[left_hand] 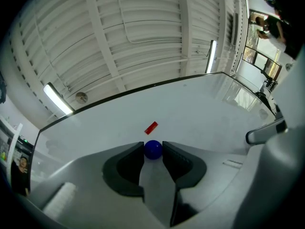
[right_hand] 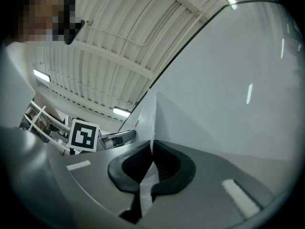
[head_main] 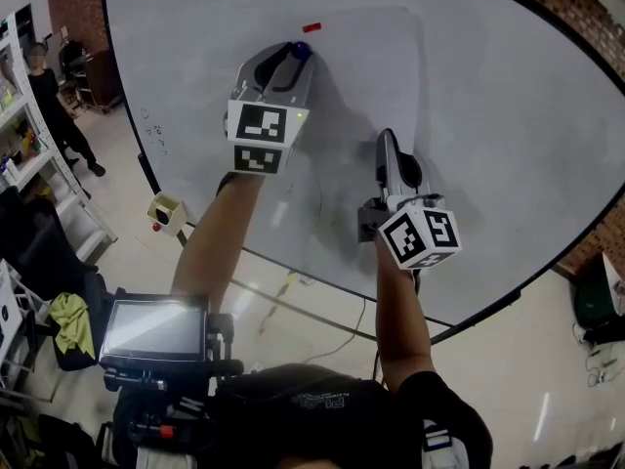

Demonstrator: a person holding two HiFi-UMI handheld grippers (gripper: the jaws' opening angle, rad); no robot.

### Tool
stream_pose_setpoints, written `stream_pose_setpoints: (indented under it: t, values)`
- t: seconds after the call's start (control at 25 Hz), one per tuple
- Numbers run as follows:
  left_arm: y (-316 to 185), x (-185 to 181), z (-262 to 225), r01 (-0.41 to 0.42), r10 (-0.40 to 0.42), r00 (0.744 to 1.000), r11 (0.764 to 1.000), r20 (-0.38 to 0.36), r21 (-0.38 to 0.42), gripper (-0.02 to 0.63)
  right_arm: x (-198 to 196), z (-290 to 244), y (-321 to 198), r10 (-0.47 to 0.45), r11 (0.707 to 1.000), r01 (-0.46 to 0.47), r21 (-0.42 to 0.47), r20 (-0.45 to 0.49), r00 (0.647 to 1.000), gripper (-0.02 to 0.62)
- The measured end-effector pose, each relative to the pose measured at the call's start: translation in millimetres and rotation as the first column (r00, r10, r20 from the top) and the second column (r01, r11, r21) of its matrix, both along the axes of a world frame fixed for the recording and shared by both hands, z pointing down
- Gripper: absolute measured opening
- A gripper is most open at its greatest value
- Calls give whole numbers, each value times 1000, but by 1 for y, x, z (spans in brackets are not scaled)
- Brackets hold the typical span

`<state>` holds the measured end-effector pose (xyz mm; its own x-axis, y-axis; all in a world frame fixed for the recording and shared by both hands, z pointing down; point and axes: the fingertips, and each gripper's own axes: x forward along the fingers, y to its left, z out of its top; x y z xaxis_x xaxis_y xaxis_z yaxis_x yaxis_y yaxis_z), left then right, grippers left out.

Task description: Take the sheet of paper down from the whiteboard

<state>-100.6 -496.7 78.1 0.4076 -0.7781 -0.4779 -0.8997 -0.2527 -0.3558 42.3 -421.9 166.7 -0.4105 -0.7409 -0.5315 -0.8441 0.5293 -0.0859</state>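
Far left, a person point(head_main: 54, 106) stands by shelving point(head_main: 24, 154), well apart from the work.

The left gripper point(head_main: 299, 53) is raised to the upper left part of the sheet of paper point(head_main: 366, 86), which hangs flat against the whiteboard point(head_main: 518, 125). Its fingers point(left_hand: 127, 168) are closed around a round blue magnet point(left_hand: 153, 150), one tip on each side, and appear to touch it. Just above this, a small red magnet point(left_hand: 151, 127) lies on the board. It appears to sit on the sheet near its top edge, but this cannot be confirmed.

The right gripper point(head_main: 389, 140) is lower and further right, at the sheet's lower right edge. Its fingers point(right_hand: 169, 168) are pressed together on the paper, which runs up between them and stands lifted off the board face.

Handling, as judged:
- The sheet is light, thin and limp.
- It will tear if pulled hard against a magnet left in place.
- An edge pinch, as the right gripper has, suits it.
- The blue magnet is smooth and round, so it may slip from the tips.
- The red magnet looks flat and offers little to take hold of.

Clearance: the board's dark frame runs close below the right gripper. Open board lies to the right. There is free room to draw back from the board.
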Motion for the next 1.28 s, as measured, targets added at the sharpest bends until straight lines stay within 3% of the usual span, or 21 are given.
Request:
stream_pose_setpoints:
  t: [0.36, 0.56, 0.92, 1.28]
  values:
    - [0, 0, 8, -22, 22, 999, 1000, -23, -4, 121, 5, 3, 6, 41, 998, -41, 44, 9, 999, 12]
    - [3, -12, 31, -30, 29, 997, 1000, -71, -11, 121, 12, 19, 9, 79, 997, -79, 11, -11, 997, 12]
    - [18, -37, 111, -94, 69, 986, 982, -152, -163, 123, 14, 79, 16, 141, 983, -146, -110, -59, 988, 14]
    - [32, -65, 204, -108, 61, 987, 940, -151, -323, 123, 4, 150, 28, 208, 940, -243, -238, -162, 965, 14]
